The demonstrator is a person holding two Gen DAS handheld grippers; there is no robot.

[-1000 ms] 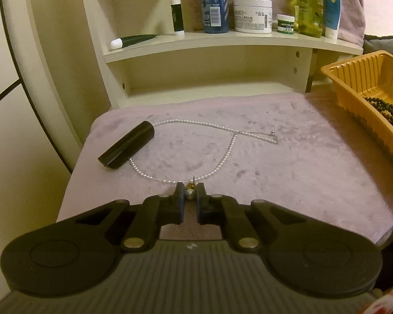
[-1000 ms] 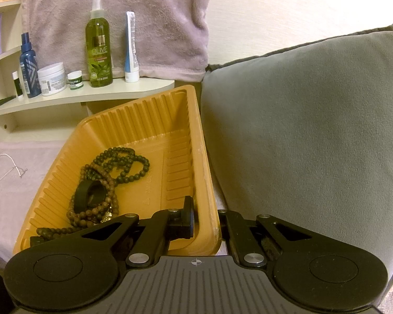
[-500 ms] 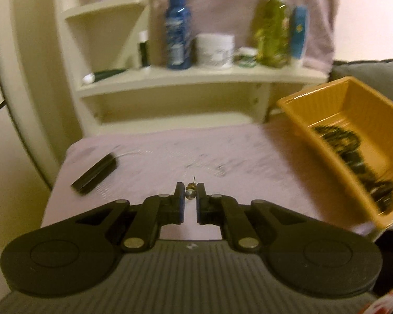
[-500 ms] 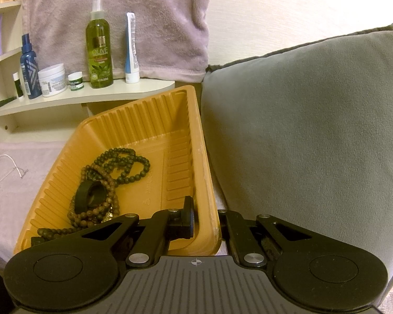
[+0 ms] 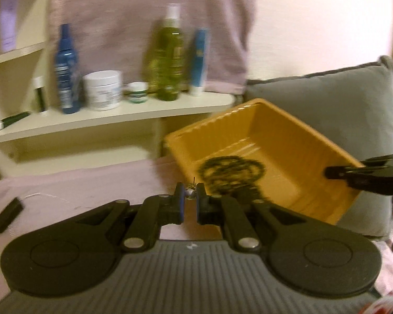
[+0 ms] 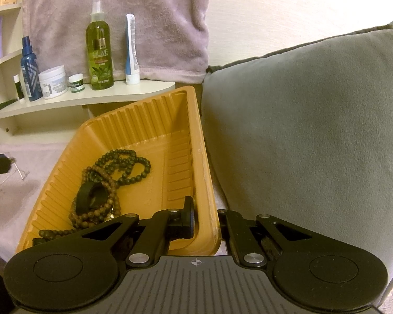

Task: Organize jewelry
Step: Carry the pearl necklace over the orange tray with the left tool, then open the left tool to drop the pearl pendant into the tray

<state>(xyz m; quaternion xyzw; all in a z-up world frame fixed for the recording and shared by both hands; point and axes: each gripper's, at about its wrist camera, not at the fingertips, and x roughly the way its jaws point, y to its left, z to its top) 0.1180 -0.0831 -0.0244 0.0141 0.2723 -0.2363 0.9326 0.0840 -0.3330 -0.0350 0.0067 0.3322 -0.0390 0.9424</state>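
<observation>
Silver earring [image 5: 190, 193] pinched in left tongs [image 5: 190, 201], hook pointing upward.

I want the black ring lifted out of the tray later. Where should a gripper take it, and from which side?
Take the black ring across its upper band, coming down from above. It stands tilted on the brown beads, so its hole is open for one finger to slip through. The ribbed tray walls rule out a sideways approach.

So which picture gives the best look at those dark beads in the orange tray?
The right wrist view: the dark beads lie sharp in the orange tray, coiled around a black ring. The left wrist view shows them only as a motion-blurred dark tangle.
</observation>
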